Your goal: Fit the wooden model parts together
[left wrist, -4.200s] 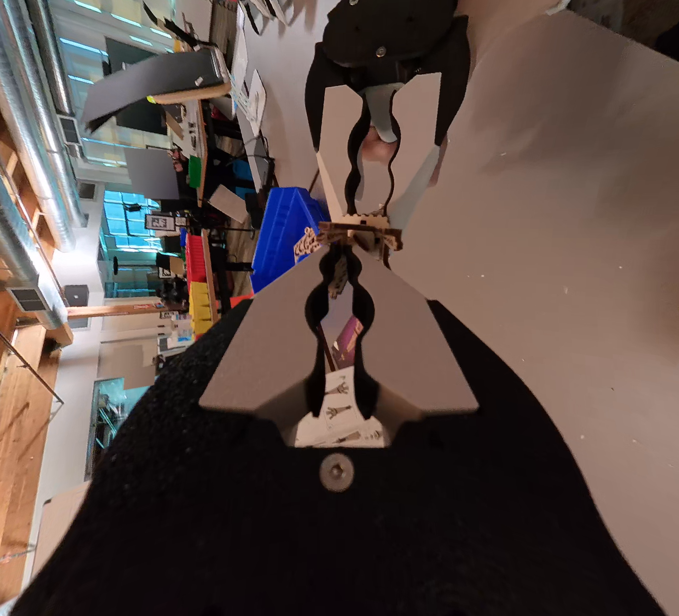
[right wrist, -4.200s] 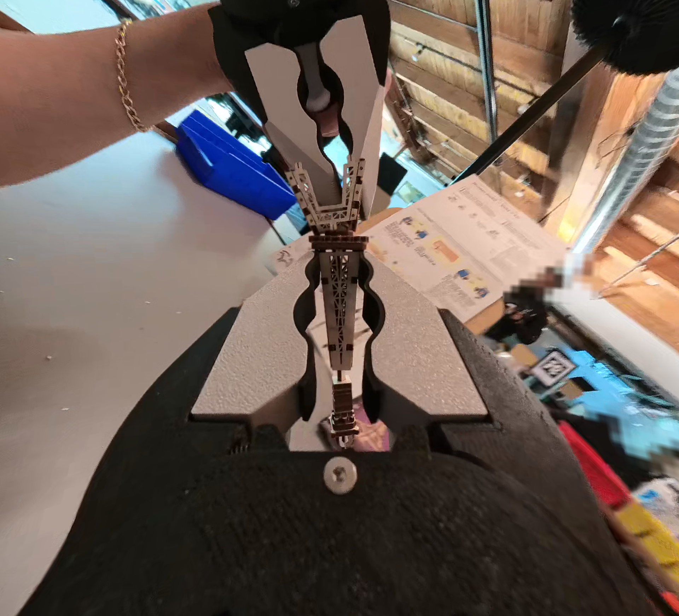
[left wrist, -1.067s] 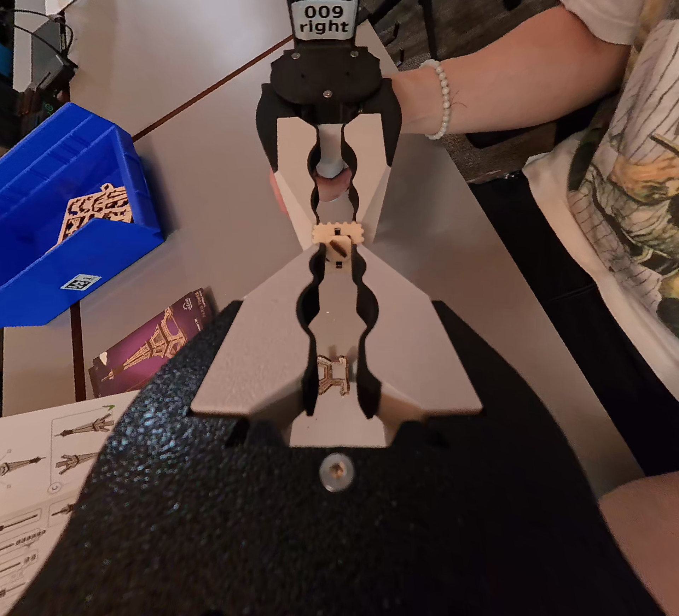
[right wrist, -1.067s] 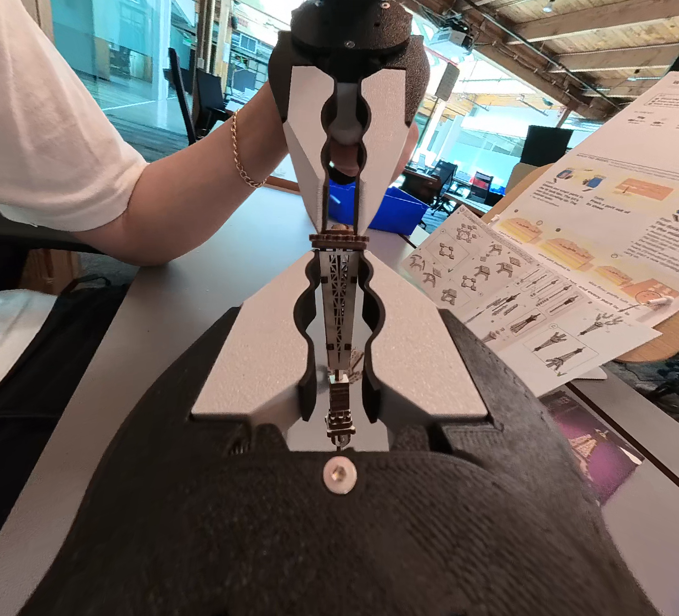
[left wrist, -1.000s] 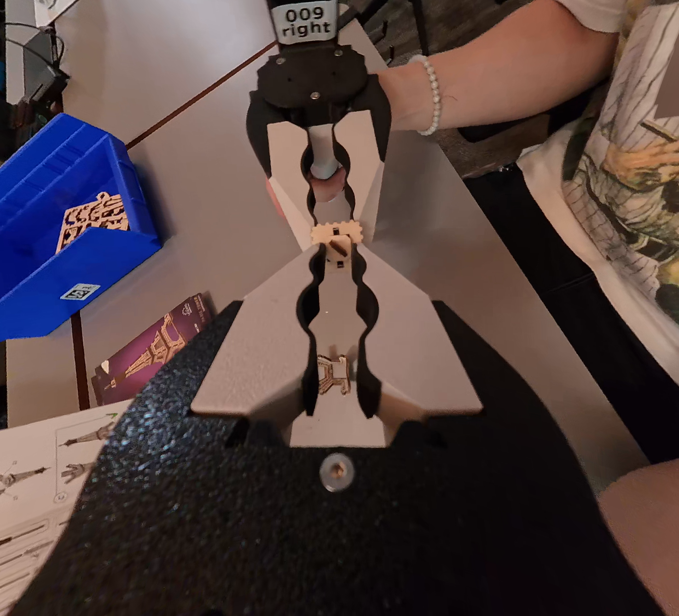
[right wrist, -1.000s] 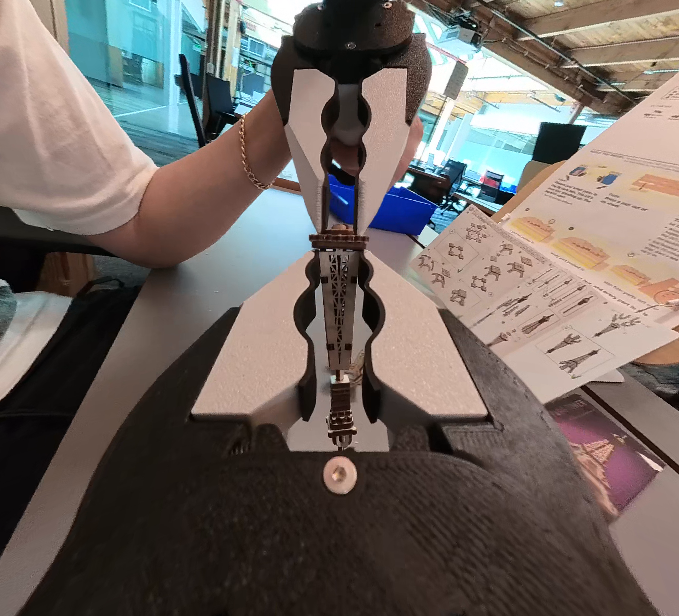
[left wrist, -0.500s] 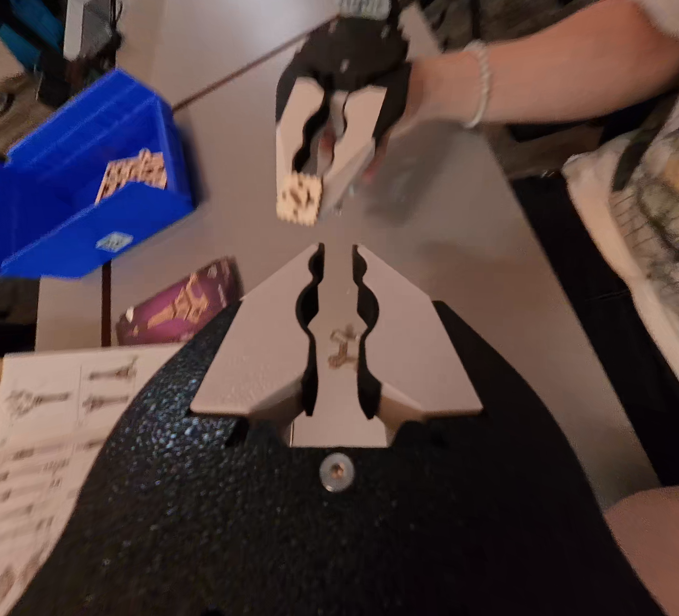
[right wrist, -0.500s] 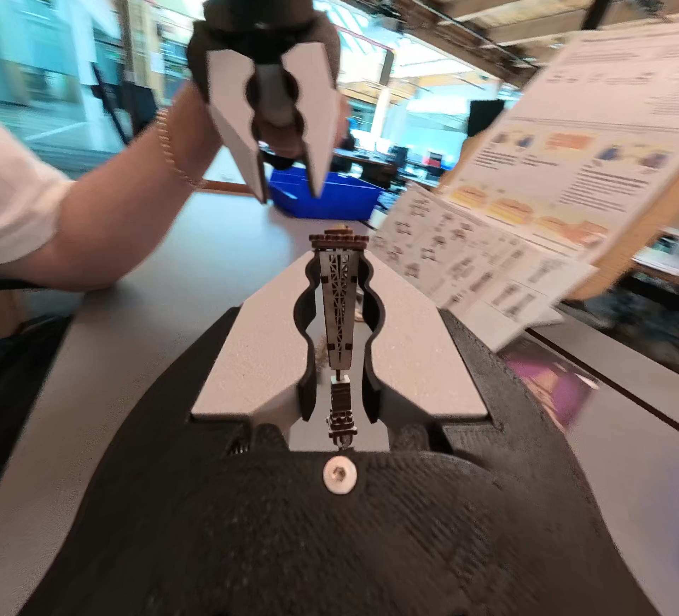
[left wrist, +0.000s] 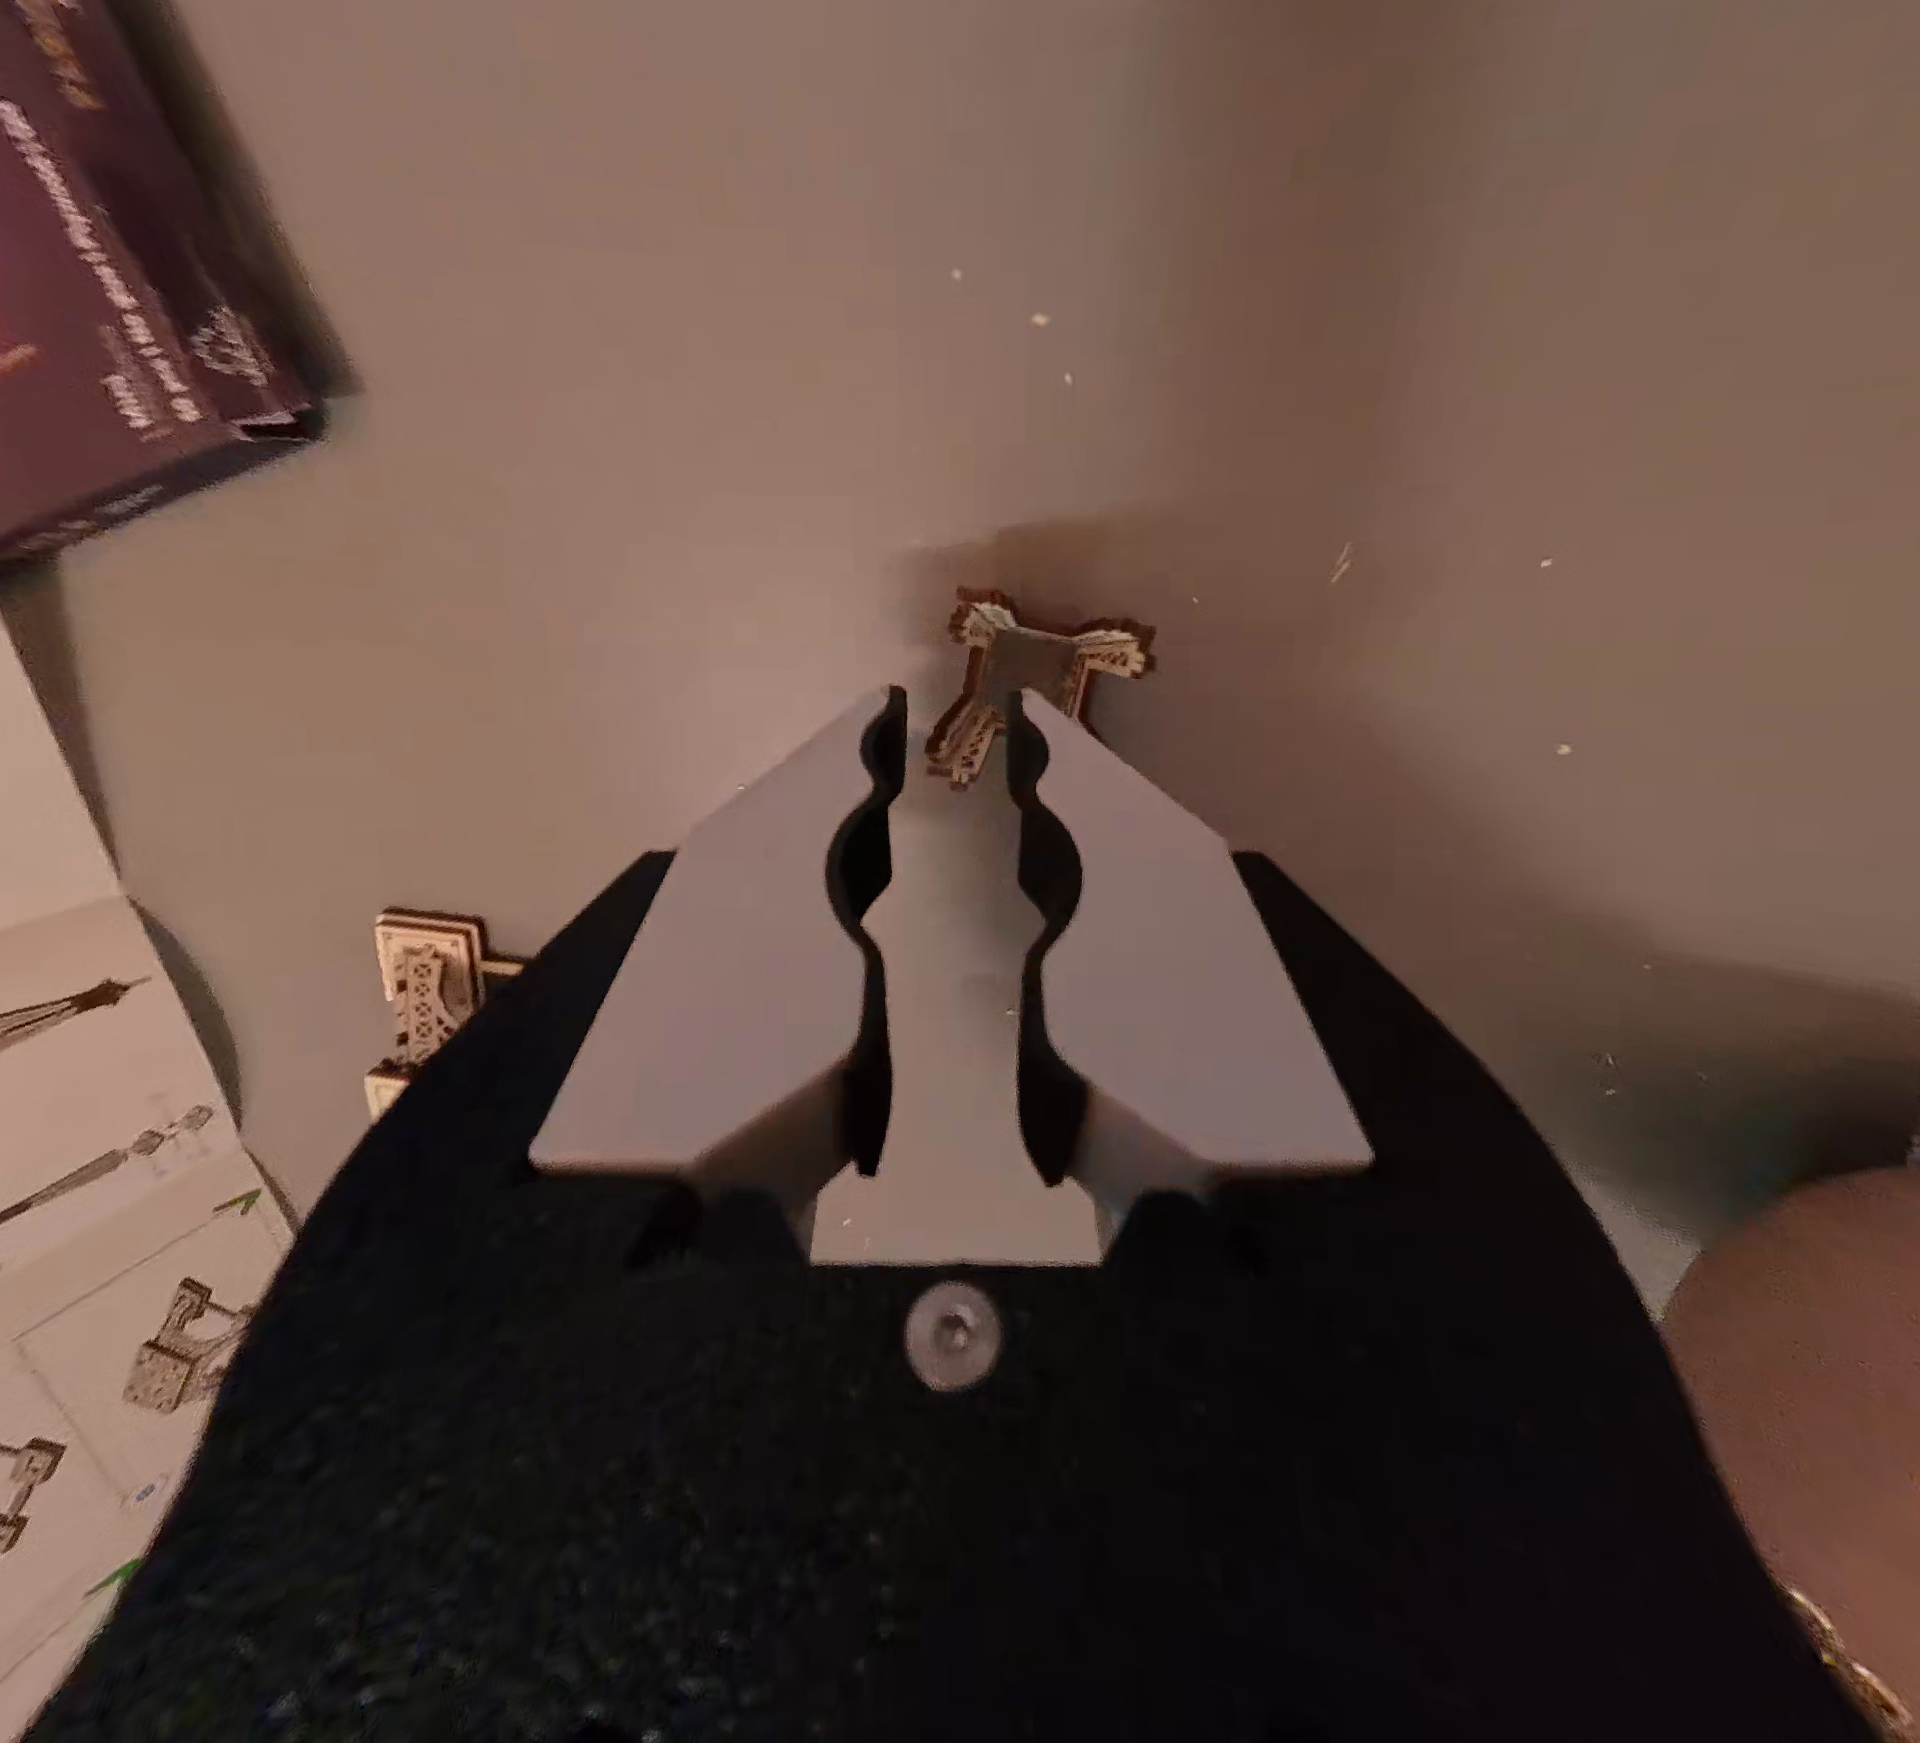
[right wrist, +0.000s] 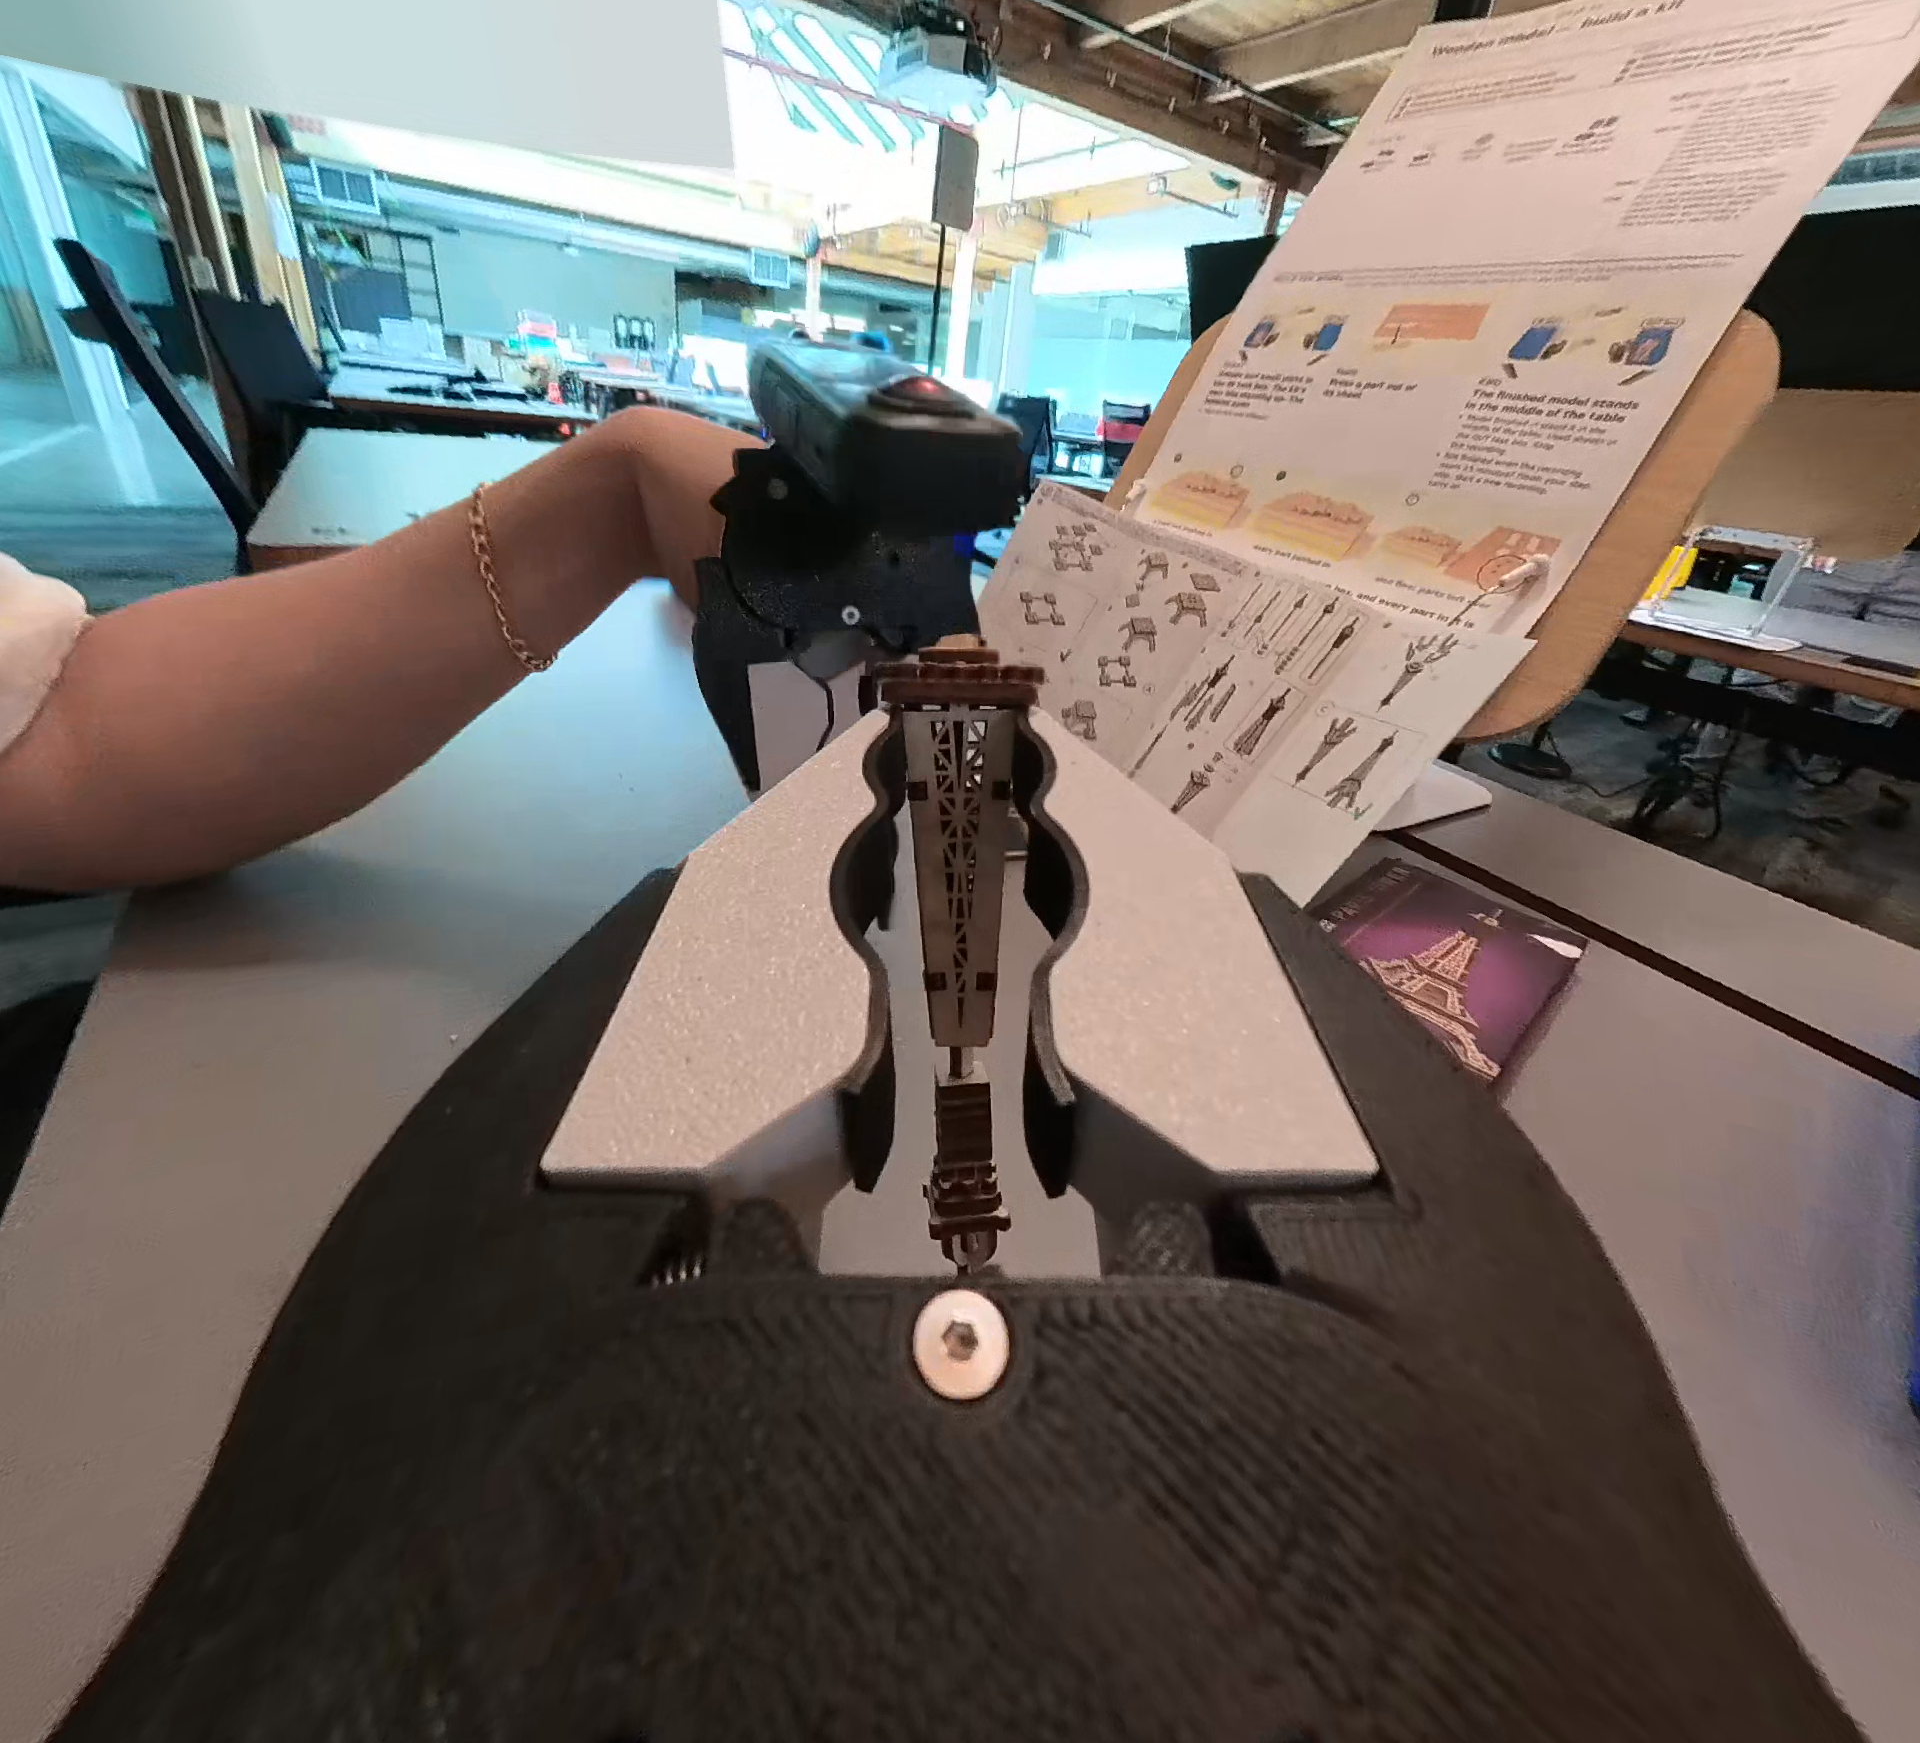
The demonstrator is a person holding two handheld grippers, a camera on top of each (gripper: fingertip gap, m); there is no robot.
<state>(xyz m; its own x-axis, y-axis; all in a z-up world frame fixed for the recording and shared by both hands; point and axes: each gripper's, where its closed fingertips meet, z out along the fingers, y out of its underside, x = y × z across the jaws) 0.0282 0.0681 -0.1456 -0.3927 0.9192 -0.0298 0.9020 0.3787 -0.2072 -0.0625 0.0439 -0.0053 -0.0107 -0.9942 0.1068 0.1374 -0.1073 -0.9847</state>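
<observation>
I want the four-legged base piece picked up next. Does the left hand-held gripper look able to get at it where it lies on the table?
Probably yes. The left hand-held gripper is open and empty, and the four-legged wooden base piece lies on the bare grey table just beyond its fingertips, one leg already pointing into the gap, with nothing between them.

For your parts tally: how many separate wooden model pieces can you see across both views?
3. The tower section is held in the right gripper; the legged base lies on the table ahead of the left gripper; another piece lies left, partly hidden.
</observation>
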